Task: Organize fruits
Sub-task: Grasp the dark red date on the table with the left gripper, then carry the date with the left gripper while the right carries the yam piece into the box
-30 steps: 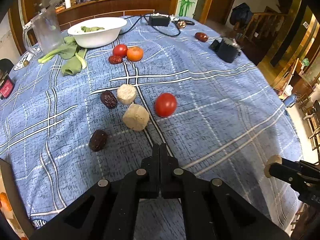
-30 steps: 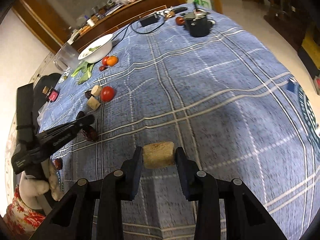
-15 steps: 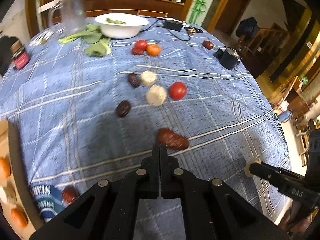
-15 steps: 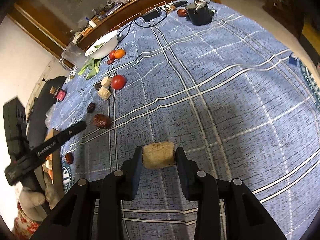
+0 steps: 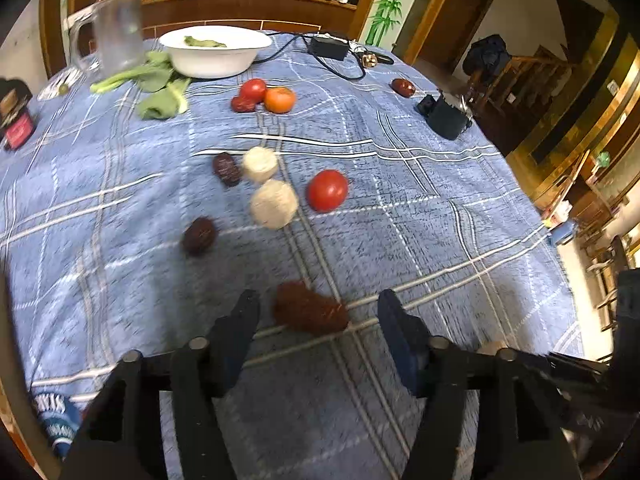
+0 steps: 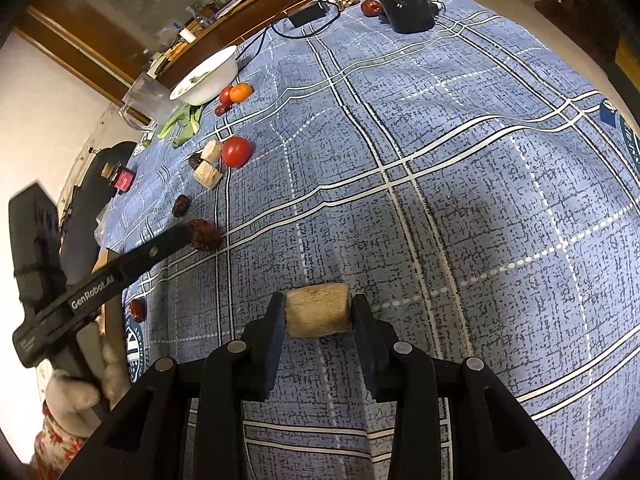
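My left gripper [image 5: 318, 312] is open, its fingers on either side of a brown-red date [image 5: 310, 309] lying on the blue checked cloth. The right wrist view shows this date [image 6: 204, 234] at the tip of the left gripper's finger [image 6: 176, 238]. My right gripper [image 6: 318, 312] is shut on a beige cylindrical chunk [image 6: 318, 311] and holds it above the cloth. Further off lie two pale chunks [image 5: 274, 204], a red tomato [image 5: 327, 191], two dark dates [image 5: 199, 235] and a tomato-and-orange group [image 5: 266, 95].
A white bowl [image 5: 216, 54] with greens, a clear jug [image 5: 116, 32] and leafy greens [image 5: 160, 88] stand at the far left. A black pot [image 5: 446, 114], a power adapter with cable [image 5: 330, 48] and a small red jar [image 5: 16, 128] sit near the table edges.
My left gripper has opened and moved forward, so its fingers now flank the brown-red date. My right gripper still holds the beige chunk and has shifted slightly.
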`<state>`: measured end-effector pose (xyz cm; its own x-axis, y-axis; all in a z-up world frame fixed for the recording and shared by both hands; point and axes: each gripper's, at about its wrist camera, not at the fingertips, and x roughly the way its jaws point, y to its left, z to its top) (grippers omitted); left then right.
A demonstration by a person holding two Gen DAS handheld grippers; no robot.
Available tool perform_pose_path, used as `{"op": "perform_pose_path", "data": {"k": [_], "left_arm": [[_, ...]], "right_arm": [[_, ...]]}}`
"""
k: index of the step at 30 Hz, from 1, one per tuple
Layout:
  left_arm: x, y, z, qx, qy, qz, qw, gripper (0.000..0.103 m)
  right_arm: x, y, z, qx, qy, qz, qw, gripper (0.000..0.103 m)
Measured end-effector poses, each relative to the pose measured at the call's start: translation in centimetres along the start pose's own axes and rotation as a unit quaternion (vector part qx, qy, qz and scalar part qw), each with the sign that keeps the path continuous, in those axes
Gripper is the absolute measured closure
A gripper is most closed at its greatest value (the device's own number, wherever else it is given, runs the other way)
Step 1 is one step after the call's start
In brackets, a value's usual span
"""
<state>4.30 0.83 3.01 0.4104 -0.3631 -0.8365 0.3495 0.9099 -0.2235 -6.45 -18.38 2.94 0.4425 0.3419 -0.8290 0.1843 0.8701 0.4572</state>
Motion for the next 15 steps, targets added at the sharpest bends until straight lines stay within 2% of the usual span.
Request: {"op": "perform_pose_path", "data": {"k": [3,4,9,15], "left_arm": [[1.6,-1.4,0.1,0.025,0.012,0.029,0.9992,0.046],[1.9,-1.7,0.0,0.035,0.014,0.043,0.9983,0.061],[1.5,-1.7,-0.4,0.037,0.011,0.056,0.9977,0.061],[-2.6,1.2,-0.8,-0.014,-0.02,0.061,0.9978,0.061]], "right_arm": [[0.1,0.0,0.2,-0.008,0.002,-0.003,1.0,0.067],[0.1,-0.1,0.3,-0.01,0.003,-0.003,1.0,0.067],[-0.5,0.0,1.1,-0.024,-0.004,-0.008,1.0,0.067],[0.0,2.0,1.8,-0.048,0.001,-0.001,0.999,0.067]]}}
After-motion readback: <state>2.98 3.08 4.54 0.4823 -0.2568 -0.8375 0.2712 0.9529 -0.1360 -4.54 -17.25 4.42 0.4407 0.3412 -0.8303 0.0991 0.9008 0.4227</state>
